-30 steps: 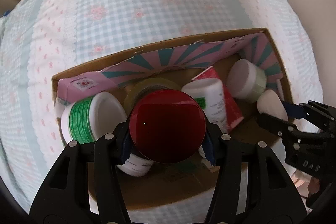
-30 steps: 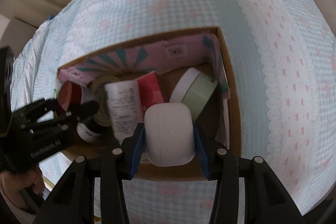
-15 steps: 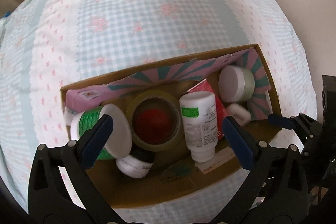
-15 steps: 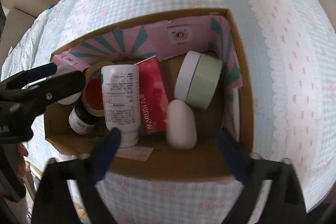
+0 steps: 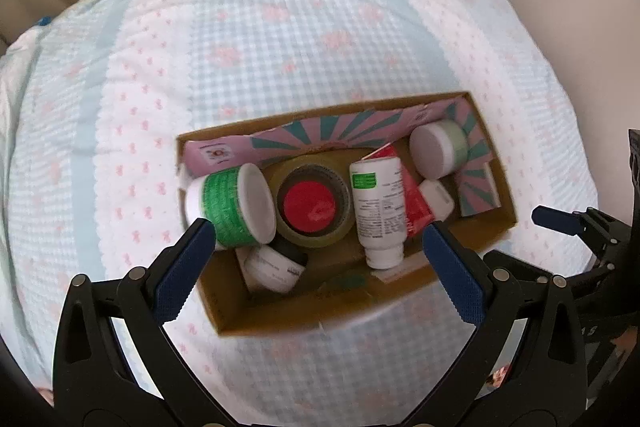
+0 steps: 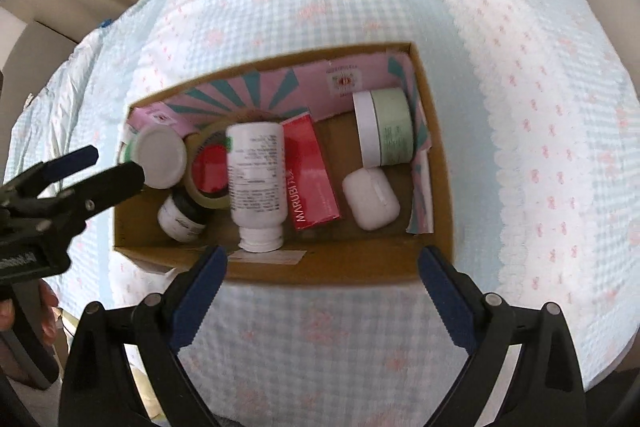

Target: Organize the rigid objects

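Left wrist view: the left hand-held gripper has just spread wide, empty, above the cardboard box; the red-lidded jar sits inside the tape roll at its 12 o'clock.

Right wrist view: the right hand-held gripper has also just opened, empty; the white case lies in the box at its 1 o'clock.

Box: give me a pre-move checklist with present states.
1. Left gripper open and empty: ok.
2. Right gripper open and empty: ok.
3. Red disc sits inside the tape roll: ok.
4. White case lies on the box floor, beside the red carton: ok.
5. Bottle upright: not ok, it lies on its side.
6. More items left outside the box: cannot tell.
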A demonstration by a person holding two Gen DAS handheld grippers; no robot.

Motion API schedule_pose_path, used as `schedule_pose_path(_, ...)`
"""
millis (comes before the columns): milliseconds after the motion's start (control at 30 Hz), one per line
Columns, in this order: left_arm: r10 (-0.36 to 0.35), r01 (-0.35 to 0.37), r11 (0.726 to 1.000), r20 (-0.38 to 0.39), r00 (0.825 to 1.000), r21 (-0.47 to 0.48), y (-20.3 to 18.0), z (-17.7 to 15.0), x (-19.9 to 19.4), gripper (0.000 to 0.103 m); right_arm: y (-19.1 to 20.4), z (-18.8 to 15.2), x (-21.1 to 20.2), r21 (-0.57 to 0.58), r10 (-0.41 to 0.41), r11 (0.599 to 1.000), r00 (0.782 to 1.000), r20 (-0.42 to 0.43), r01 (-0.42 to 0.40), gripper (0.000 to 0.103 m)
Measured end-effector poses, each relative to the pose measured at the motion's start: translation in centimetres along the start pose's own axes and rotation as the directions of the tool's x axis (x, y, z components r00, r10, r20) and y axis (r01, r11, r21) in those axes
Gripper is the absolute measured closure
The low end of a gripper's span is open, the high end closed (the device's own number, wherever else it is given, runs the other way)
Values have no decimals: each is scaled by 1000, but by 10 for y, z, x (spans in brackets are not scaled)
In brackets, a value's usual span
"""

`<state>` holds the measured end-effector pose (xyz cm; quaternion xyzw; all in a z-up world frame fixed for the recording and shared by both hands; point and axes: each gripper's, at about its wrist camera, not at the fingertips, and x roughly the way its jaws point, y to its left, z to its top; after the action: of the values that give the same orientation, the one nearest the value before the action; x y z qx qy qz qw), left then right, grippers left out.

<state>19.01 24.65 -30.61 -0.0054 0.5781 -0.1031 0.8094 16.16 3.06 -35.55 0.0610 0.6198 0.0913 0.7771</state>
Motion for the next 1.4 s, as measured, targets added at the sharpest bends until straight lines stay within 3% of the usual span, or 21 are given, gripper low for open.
schedule_pose_path(233, 30, -30, 1000, 116, 993, -1, -15, -3, -80, 0, 10, -1, -71, -3, -16, 1000, 996, 91, 17, 8)
schedule_pose_path(433, 55, -50, 998, 263, 963, -28, -43, 4, -165, 0, 12, 4, -165, -9, -41, 999, 966, 254, 45, 8)
schedule_pose_path(567, 77, -63, 997, 390, 917, -51, -72, 1, -226, 0, 7, 4, -233, -16, -77, 996, 924, 375, 90, 8)
schedule_pose_path(733, 128, -86, 991, 541, 831, -102, -114, -11, -283, 0, -6, -3, -294, -30, -105, 990, 867, 487, 137, 8)
schedule_pose_path(833, 149, -112, 989, 579, 802, -99, -137, -16, -297, 0, -21, -10, -320, -28, -100, 990, 839, 536, 136, 8)
schedule_pose_path(1067, 172, -133, 985, 622, 764, -109, -178, -29, -308, 0, -49, -29, -345, -27, -127, 983, 786, 605, 179, 8)
schedule_pose_path(1400, 184, -151, 983, 631, 753, -107, -208, -34, -310, 0, -69, -37, -362, -41, -124, 979, 748, 652, 198, 8)
